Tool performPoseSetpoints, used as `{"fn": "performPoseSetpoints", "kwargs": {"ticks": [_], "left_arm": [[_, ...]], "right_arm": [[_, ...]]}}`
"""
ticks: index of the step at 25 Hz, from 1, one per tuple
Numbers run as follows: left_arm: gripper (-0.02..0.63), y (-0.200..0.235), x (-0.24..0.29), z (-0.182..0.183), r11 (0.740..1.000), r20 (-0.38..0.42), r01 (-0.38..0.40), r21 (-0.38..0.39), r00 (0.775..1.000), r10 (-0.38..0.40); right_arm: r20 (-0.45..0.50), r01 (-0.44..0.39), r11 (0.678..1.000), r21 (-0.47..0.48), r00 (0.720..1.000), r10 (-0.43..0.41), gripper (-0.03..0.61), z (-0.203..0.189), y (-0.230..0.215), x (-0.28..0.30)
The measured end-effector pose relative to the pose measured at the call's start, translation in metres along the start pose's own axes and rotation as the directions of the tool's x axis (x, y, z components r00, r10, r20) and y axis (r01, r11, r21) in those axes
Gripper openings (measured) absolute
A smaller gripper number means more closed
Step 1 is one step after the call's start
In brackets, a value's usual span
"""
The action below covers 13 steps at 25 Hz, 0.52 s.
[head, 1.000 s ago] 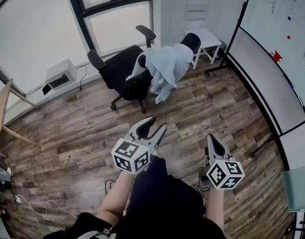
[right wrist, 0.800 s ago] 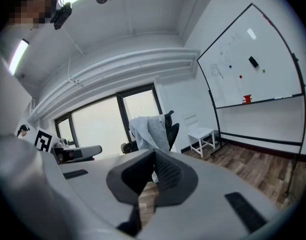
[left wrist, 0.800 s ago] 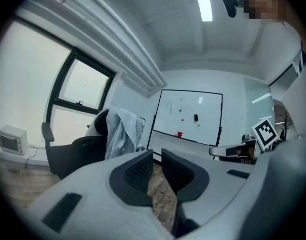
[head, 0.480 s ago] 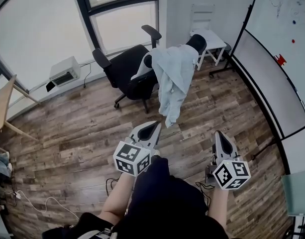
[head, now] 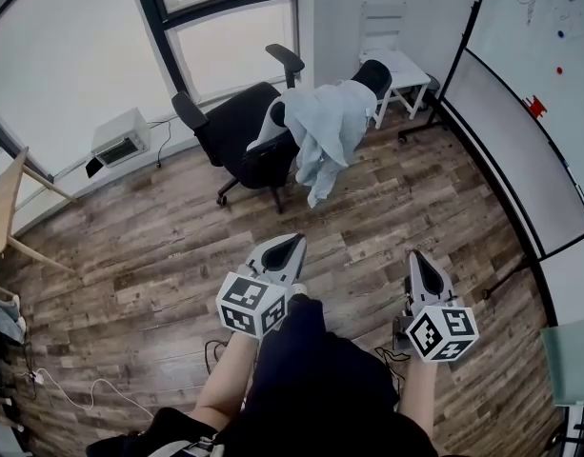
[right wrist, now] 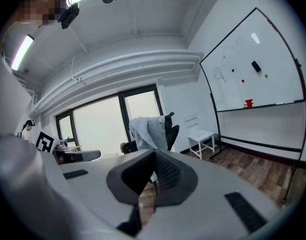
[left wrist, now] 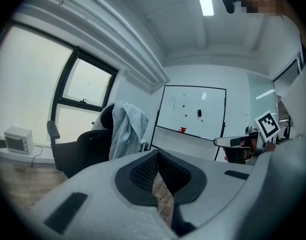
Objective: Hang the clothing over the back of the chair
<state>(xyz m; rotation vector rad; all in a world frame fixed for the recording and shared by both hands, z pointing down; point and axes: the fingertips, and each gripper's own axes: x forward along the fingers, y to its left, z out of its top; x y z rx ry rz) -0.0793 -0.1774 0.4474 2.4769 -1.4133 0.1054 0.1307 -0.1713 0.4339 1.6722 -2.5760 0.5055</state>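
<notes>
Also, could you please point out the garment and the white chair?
garment (head: 328, 122), head view, middle of the draped cloth.
white chair (head: 402, 66), head view, on its seat.

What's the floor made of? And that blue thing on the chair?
The floor looks like wood planks, matte brown with grain and seams; it could be laminate. The clothing looks like soft pale-blue cloth: it droops in folds over the chair.

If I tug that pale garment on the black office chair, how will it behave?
Probably floppy: the garment hangs in loose folds over the chair back. Likely light, so it may slide off easily. The chair seems wheeled, so it could roll.
</notes>
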Motion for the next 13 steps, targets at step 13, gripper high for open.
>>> {"fn": "performPoseSetpoints", "kwargs": {"ticks": [13], "left_arm": [[0.008, -0.0047, 0.0092, -0.0055, 1.000, -0.024, 0.013, 0.003, 1.000, -0.013]], "right_arm": [[-0.022, 0.002, 1.000, 0.011, 1.000, -0.001, 0.000, -0.0082, -0.0050, 0.0024]]}}
